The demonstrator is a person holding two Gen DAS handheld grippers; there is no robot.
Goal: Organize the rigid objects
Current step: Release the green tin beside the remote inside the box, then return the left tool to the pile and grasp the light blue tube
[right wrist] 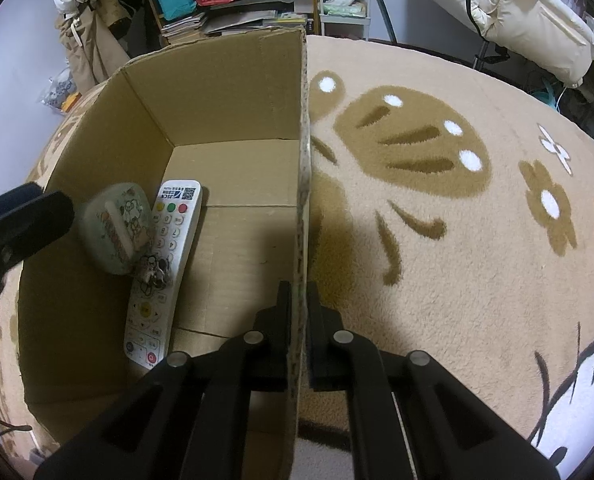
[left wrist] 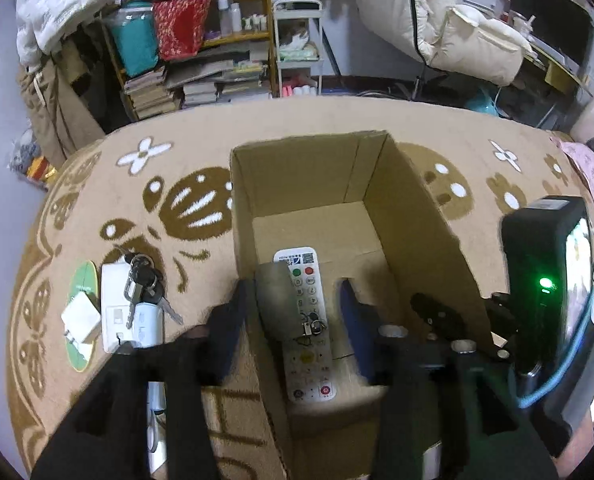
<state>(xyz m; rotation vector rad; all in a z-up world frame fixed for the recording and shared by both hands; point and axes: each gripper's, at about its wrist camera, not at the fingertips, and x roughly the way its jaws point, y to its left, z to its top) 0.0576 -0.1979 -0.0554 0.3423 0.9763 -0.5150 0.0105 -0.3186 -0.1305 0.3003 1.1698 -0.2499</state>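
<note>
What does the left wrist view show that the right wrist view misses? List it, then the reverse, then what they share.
Left wrist only: the keys, white switch plate, charger and green disc on the rug left of the box, plus the left gripper open around a small case.

Right wrist only: the right gripper shut on the box wall, and the printed face of the case.

Both: the box, the remote, the case, the rug.
</note>
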